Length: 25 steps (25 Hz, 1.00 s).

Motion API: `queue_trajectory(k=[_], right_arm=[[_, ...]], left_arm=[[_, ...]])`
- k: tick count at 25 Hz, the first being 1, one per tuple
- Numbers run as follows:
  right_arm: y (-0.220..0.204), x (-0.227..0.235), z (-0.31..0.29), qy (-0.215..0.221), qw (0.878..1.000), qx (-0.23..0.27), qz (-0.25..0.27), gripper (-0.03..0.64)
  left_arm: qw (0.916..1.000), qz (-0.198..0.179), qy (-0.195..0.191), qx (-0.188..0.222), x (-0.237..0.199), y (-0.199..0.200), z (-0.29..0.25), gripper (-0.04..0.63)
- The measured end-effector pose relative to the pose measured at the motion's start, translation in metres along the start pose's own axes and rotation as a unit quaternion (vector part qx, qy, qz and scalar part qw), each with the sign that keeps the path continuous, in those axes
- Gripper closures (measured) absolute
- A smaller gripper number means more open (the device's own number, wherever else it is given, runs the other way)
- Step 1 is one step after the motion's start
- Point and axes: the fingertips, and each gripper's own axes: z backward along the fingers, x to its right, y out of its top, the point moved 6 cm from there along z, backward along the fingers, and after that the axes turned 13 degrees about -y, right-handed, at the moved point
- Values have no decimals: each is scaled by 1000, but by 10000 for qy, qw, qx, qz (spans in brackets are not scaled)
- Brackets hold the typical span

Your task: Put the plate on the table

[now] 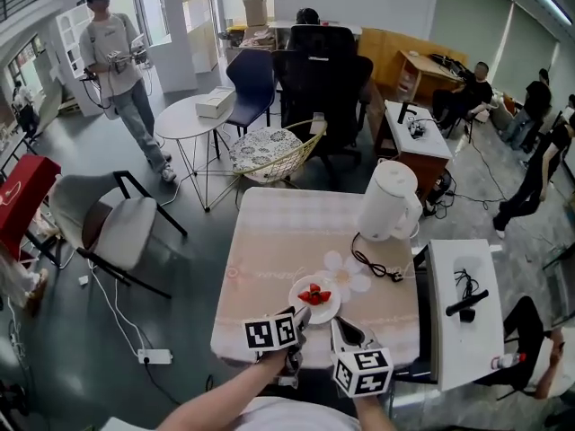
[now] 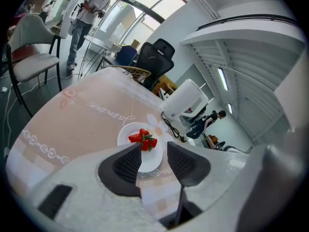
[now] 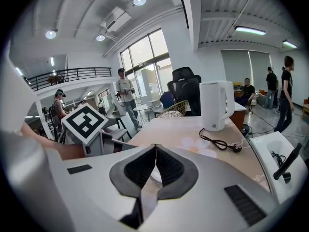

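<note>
The plate [image 1: 314,300], bearing strawberries [image 2: 143,138], lies flat on the worktop [image 1: 269,241] near its 6 o'clock edge, so the placing looks done; the left gripper [image 2: 153,151] holds its fingers wide, apparently clear of the rim, gripping nothing; the right gripper [image 3: 155,149], at the plate's 5 o'clock, has its fingers pressed together, empty, likely idle.

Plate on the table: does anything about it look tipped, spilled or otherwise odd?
Nothing stands out. The plate sits flat on the table, toward the person's side, with the strawberries heaped on it and none spilled.
</note>
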Motion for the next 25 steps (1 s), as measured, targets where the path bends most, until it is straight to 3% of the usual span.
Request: queue_trajectory(k=[12, 25], right_arm=[[3, 2, 43, 349, 9992, 158, 109, 612], [-3, 13, 85, 683, 9970, 324, 167, 614]], left_arm=[[9900, -1338, -215, 384, 77, -21, 36, 562], [9658, -2524, -252, 545, 141, -55, 56, 589]])
